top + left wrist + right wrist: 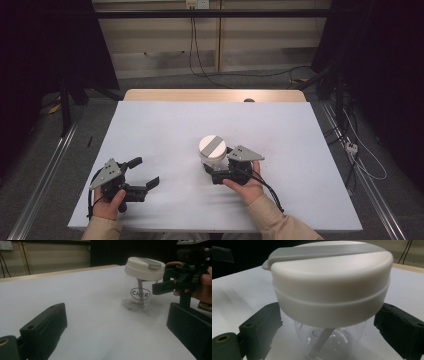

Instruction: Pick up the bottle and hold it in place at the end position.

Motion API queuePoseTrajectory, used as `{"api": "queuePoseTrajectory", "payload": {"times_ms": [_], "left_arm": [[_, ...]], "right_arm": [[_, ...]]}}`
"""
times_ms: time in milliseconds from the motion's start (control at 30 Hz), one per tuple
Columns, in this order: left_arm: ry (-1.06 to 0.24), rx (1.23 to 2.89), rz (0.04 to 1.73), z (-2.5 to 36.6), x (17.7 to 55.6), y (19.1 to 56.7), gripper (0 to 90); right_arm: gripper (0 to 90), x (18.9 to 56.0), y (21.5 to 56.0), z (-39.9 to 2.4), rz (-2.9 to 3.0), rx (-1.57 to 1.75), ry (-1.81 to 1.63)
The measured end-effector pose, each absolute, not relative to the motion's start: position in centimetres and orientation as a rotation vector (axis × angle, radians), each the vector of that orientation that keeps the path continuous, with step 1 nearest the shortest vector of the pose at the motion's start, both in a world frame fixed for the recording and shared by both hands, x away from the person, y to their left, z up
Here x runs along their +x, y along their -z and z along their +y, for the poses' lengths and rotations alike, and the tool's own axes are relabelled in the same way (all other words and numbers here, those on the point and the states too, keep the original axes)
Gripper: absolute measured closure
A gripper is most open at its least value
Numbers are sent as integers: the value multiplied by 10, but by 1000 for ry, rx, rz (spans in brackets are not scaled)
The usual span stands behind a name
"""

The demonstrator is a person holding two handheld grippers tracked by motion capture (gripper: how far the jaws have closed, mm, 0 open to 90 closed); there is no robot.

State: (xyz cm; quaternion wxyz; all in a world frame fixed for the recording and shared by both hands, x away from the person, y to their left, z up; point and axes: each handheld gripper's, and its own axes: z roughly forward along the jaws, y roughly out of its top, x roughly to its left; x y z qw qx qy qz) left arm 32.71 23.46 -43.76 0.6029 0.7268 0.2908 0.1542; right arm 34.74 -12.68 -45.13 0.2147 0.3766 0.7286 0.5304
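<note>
A clear jar (212, 149) with a white lid and a grey strip across it stands near the middle of the white table (165, 125). It carries a "CHER" logo (140, 293), and a thin stem hangs inside it. My right gripper (219, 163) reaches in from the jar's near right, and its jaws sit against the glass on either side, just under the lid (332, 290). My left gripper (146, 171) rests open on the table at the near left. Nothing is between its jaws, and it points towards the jar (140, 282) and the right gripper (156, 287).
The white sheet covers a wooden table whose far edge (215, 95) shows. Metal rails (45, 170) run along the floor on both sides, and cables (365, 160) lie on the floor at the right and behind.
</note>
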Motion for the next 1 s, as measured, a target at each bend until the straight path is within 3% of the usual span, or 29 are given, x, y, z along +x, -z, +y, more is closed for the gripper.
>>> {"api": "queuePoseTrajectory", "payload": {"times_ms": [1000], "left_arm": [[-354,1680,671,234,326,437,27]], "right_arm": [[122,359,457,-118,2022,1096,-1446]]}}
